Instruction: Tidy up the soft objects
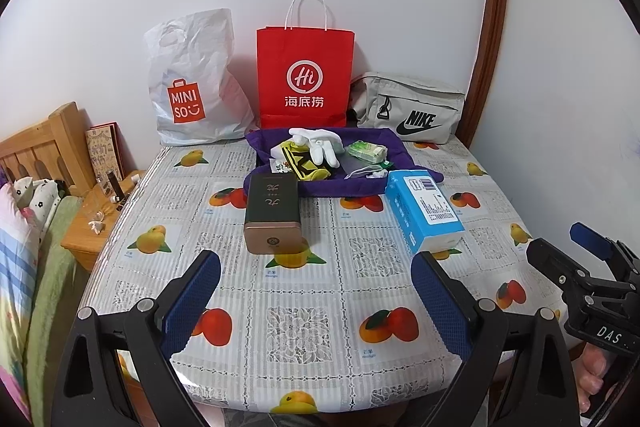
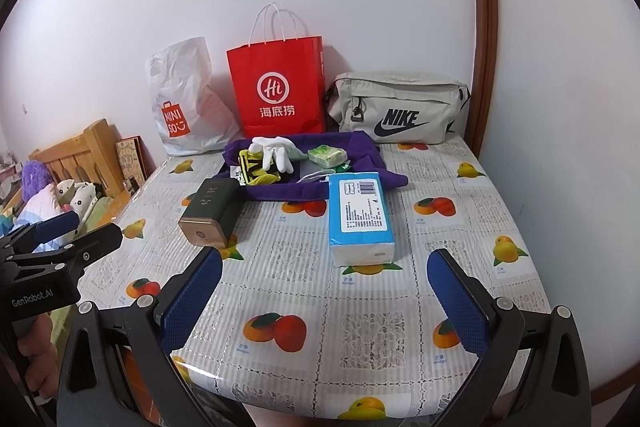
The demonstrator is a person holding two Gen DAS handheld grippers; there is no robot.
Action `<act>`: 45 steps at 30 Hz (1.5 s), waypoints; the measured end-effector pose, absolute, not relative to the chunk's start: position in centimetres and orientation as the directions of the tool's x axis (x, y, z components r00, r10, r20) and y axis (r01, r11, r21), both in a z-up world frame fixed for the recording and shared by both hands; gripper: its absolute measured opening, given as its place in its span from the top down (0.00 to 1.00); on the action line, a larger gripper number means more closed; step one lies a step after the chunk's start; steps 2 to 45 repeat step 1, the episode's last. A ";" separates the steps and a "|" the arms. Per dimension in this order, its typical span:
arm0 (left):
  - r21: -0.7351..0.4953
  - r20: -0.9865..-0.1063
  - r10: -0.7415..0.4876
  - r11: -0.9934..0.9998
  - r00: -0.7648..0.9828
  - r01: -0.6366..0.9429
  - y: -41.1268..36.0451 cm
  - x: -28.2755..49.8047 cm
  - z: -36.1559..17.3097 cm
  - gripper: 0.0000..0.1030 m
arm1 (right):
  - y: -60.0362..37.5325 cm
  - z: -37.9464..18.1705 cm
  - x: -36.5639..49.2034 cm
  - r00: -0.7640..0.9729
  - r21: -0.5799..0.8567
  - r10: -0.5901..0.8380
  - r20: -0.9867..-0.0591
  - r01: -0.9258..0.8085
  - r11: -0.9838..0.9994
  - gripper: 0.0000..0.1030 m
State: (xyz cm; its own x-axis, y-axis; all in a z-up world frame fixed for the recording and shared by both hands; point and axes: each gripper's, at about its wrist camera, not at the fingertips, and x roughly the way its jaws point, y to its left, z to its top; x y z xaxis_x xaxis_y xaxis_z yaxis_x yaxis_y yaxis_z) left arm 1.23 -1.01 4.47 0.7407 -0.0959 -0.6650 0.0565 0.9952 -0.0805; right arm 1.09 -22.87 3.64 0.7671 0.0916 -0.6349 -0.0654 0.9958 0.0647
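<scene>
Purple cloth lies at the desk's far side and carries white gloves, a yellow-black item, a green pack and a cord. Just before it we list a dark box and a blue tissue pack. Behind stand a white bag, red bag and grey pouch. We hold the left gripper and right gripper low over the near edge, both spread and empty.
</scene>
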 end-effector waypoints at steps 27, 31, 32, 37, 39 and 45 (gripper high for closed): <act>-0.083 -0.666 -0.100 0.995 0.740 0.060 -1.1 1.3 4.4 0.06 | -22.9 3.6 1.1 0.767 0.065 0.093 -0.635 -0.067 0.996 0.02; -0.083 -0.666 -0.100 0.995 0.740 0.060 -1.1 1.3 4.4 0.06 | -22.9 3.6 1.1 0.767 0.065 0.093 -0.635 -0.067 0.996 0.02; -0.083 -0.666 -0.100 0.995 0.740 0.060 -1.1 1.3 4.4 0.06 | -22.9 3.6 1.1 0.767 0.065 0.093 -0.635 -0.067 0.996 0.02; -0.083 -0.666 -0.100 0.995 0.740 0.060 -1.1 1.3 4.4 0.06 | -22.9 3.6 1.1 0.767 0.065 0.093 -0.635 -0.067 0.996 0.02; -0.083 -0.666 -0.100 0.995 0.740 0.060 -1.1 1.3 4.4 0.06 | -22.9 3.6 1.1 0.767 0.065 0.093 -0.635 -0.067 0.996 0.02; -0.083 -0.666 -0.100 0.995 0.740 0.060 -1.1 1.3 4.4 0.06 | -22.9 3.6 1.1 0.767 0.065 0.093 -0.635 -0.067 0.996 0.02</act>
